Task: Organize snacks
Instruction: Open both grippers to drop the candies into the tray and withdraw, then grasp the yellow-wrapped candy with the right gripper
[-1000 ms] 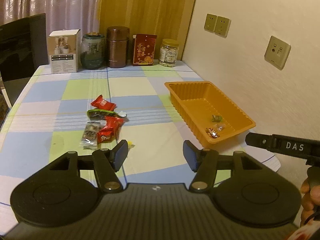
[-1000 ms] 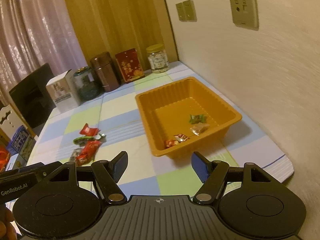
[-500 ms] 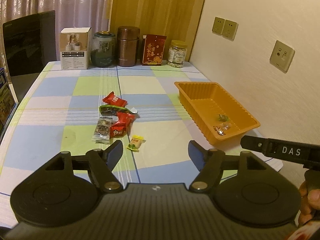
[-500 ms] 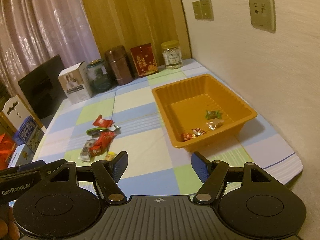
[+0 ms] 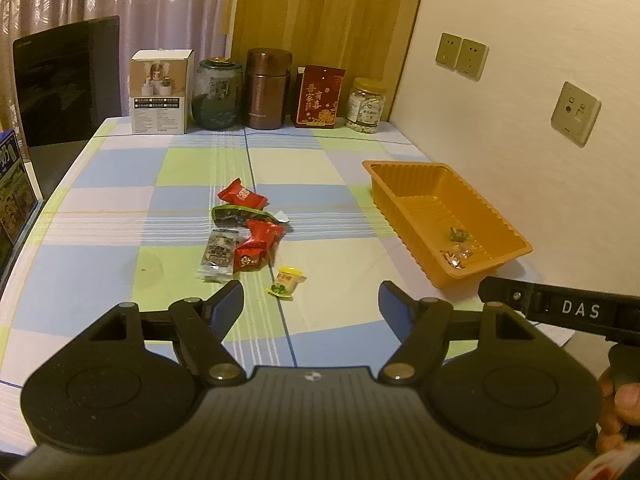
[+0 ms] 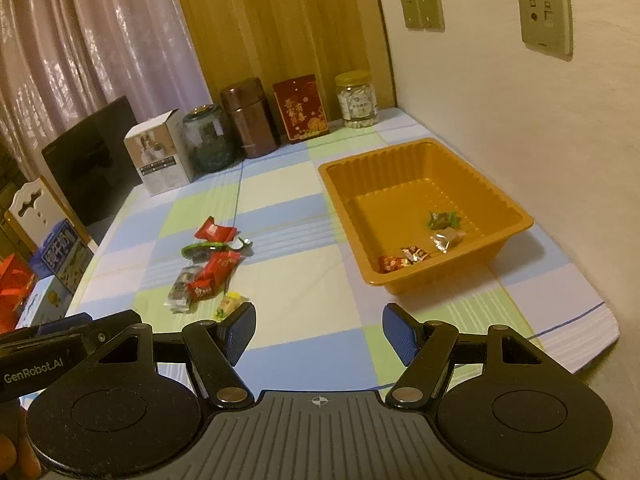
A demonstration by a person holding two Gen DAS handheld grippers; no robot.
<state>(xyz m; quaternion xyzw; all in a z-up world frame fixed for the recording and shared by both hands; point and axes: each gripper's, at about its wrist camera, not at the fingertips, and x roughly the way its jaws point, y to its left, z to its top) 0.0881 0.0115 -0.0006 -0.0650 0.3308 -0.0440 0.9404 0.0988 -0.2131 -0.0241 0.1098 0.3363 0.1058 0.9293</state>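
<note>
Yellow candy point(image 5: 286, 281) emerged ahead of left hand-held gripper point(image 5: 311, 307) (empty).

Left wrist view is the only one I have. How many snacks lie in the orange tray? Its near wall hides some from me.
Observer: Four lie in the orange tray: one green candy, one clear-wrapped piece, and two red packets by the near wall.
Operator: And the right claw, is it holding something?
Observer: No. The right claw is open, with nothing between its pads.
</note>
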